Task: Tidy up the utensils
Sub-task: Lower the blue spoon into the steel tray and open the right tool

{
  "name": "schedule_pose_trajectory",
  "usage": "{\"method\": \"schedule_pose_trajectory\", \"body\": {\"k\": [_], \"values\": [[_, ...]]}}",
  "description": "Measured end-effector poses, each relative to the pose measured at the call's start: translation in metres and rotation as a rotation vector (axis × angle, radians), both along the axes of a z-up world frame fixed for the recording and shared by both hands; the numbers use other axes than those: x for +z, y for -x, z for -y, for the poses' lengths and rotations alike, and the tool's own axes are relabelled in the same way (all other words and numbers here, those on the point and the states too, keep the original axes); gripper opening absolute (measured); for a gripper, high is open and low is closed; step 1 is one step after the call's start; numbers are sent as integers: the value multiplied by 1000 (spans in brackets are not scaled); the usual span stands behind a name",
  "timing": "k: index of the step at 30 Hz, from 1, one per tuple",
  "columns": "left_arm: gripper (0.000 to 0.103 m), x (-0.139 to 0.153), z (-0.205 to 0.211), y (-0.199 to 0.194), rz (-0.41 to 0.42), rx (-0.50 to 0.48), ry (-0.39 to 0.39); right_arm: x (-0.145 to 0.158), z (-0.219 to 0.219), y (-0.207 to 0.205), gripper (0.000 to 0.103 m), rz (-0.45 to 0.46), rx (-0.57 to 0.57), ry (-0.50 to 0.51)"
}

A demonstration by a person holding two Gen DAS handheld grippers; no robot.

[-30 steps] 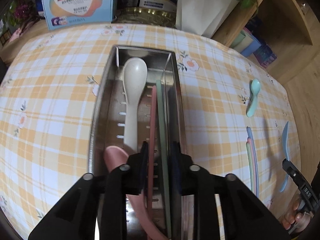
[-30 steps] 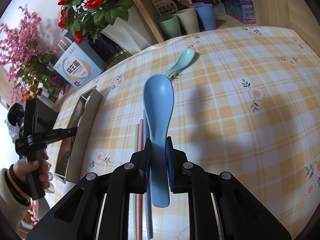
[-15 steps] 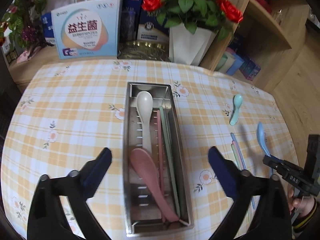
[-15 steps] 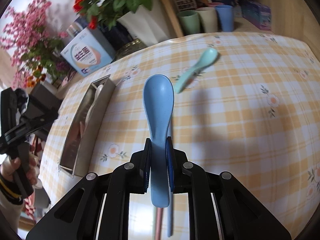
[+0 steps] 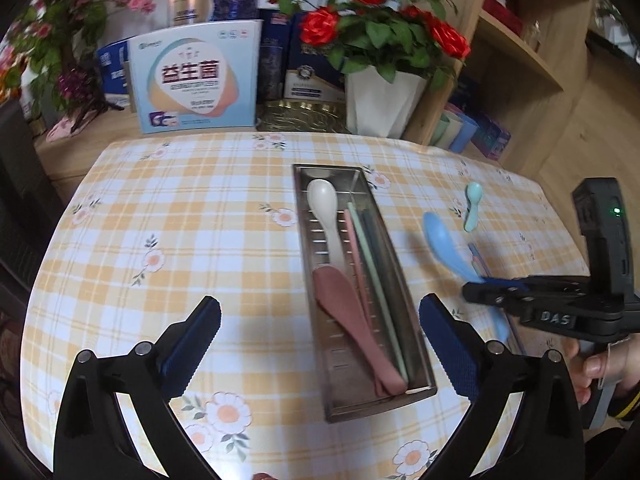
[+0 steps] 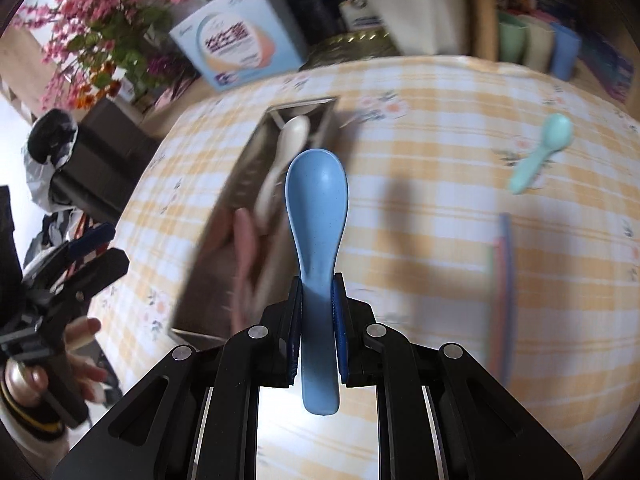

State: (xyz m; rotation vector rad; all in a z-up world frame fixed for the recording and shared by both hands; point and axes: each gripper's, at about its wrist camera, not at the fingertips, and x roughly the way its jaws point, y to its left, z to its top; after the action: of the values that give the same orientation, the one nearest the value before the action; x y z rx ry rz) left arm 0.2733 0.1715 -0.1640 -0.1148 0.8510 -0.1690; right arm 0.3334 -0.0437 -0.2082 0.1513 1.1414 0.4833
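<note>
Checked tablecloth (image 5: 180, 216): right gripper (image 6: 316, 322) clamped on blue spoon (image 6: 316, 216) beside tray (image 5: 416, 354) for loading; left gripper (image 5: 320, 320) wide open, empty.

the left wrist view looks forward and steeply down along the left gripper (image 5: 320, 330), from above the near edge of the checked table (image 5: 180, 232), facing the boxes and flowers at the back. the metal tray (image 5: 412, 288) lies just ahead, slightly right of centre. the right wrist view looks down from the tray's right side, along the right gripper (image 6: 316, 308), and is blurred. both views share the tray (image 6: 248, 152), the blue spoon (image 5: 444, 240) (image 6: 316, 200) and the mint spoon (image 5: 472, 206) (image 6: 540, 152).
</note>
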Motion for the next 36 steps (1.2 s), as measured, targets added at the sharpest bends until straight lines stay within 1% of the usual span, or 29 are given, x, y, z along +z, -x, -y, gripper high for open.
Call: {"method": "schedule_pose_trajectory", "body": {"k": [6, 10, 12, 16, 18, 28, 36], "values": [[97, 0, -19, 8, 29, 39, 29, -1, -38, -14, 14, -72, -7, -4], [97, -2, -27, 12, 32, 56, 53, -2, -55, -20, 14, -82, -17, 27], [97, -3, -30, 14, 33, 58, 60, -6, -59, -22, 14, -104, -35, 24], [97, -5, -32, 17, 33, 64, 65, -10, -62, -25, 14, -111, -46, 34], [97, -6, -33, 17, 30, 70, 64, -14, -59, -27, 14, -131, -62, 36], [97, -8, -26, 17, 19, 65, 66, -21, -59, -26, 16, -170, -68, 3], [97, -5, -24, 16, 18, 70, 57, -16, -54, -26, 16, -155, -55, -30]]}}
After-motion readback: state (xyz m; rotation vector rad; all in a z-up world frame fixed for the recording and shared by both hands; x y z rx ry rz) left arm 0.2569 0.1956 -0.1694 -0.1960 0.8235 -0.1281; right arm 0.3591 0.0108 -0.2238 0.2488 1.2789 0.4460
